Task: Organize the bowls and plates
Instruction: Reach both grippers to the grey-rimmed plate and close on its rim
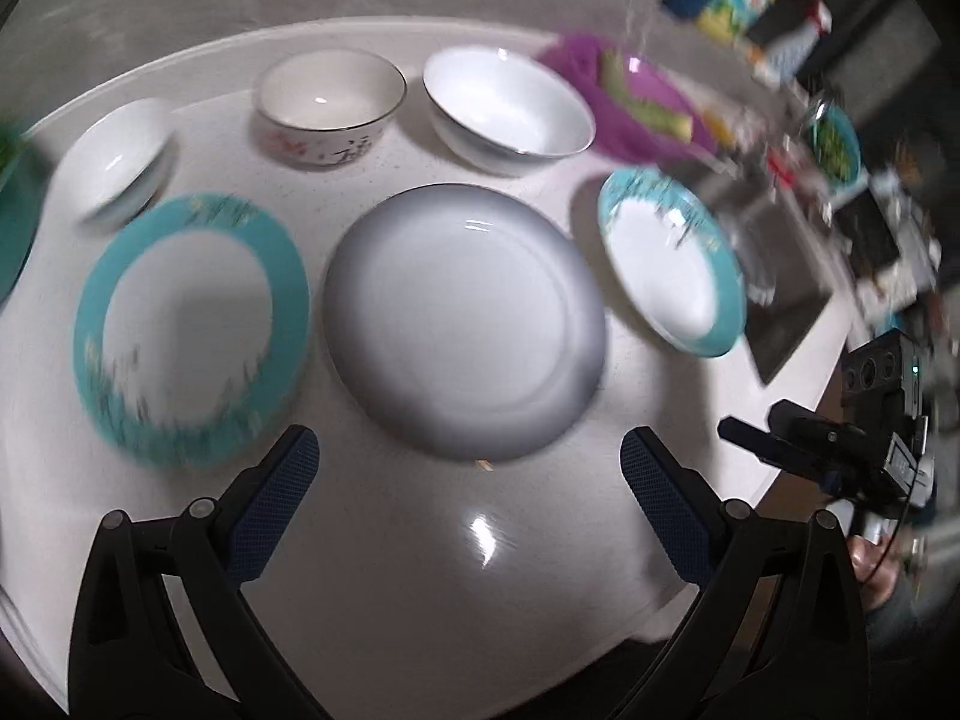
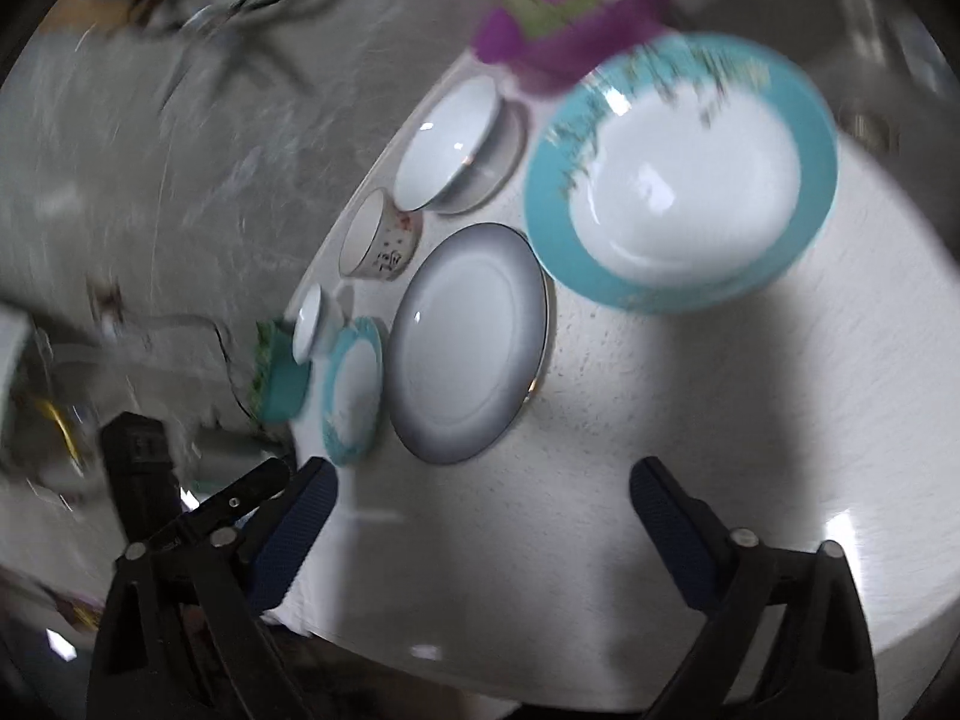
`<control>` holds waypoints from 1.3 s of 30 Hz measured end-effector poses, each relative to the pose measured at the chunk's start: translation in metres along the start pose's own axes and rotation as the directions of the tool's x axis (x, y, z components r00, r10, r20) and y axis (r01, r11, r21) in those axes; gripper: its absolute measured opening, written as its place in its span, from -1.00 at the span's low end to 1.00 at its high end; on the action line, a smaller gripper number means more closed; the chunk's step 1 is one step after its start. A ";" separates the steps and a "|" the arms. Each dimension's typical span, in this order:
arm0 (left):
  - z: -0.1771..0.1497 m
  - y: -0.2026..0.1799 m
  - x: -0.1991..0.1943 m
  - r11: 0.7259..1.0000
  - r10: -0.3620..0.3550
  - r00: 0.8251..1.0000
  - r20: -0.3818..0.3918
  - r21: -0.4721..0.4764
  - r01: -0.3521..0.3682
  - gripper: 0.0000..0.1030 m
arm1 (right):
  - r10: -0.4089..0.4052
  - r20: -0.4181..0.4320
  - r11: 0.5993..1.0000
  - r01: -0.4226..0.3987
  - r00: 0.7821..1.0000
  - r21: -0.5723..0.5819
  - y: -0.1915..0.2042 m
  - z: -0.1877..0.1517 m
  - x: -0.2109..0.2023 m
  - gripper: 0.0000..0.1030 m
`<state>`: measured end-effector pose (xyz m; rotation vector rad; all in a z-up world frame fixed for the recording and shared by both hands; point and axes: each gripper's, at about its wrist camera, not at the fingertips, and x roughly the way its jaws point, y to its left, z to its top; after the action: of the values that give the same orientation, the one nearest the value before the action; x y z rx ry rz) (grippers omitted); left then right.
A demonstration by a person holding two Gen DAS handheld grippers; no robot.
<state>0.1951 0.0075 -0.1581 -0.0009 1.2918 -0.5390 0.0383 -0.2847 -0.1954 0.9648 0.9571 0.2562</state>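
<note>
Nothing is stacked yet: I am looking at three plates and three bowls lying apart on the white counter (image 1: 420, 570). The grey plate (image 1: 465, 324) is sitting between two teal-rimmed plates (image 1: 192, 327), with the bowls (image 1: 507, 111) lined up behind them. I am angling my left gripper (image 1: 468, 468) down toward the grey plate, jaws spread and empty. My right gripper (image 2: 483, 495) is tilting over the counter's edge, also wide and carrying nothing.

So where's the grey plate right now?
The grey plate lies mid-counter in the left wrist view, between the two teal-rimmed plates, just ahead of the open left gripper.
</note>
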 end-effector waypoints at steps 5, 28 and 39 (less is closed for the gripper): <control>0.081 0.031 0.029 0.983 -0.030 0.997 -0.076 0.180 0.043 0.95 | 0.050 0.021 0.996 -0.051 0.999 0.078 -0.009 -0.003 0.035 0.74; 0.134 0.042 0.139 0.872 -0.063 0.907 -0.417 0.418 0.253 0.18 | 0.041 0.091 0.985 -0.056 0.995 0.165 -0.042 0.000 0.073 -0.28; 0.135 0.033 0.146 0.870 -0.076 0.908 -0.411 0.417 0.262 0.23 | 0.032 0.076 0.988 -0.043 0.997 0.148 -0.037 0.006 0.082 -0.30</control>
<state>0.3554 -0.0591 -0.2605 0.4134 1.5211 -1.0378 0.0830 -0.2619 -0.2705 1.1230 0.9011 0.1807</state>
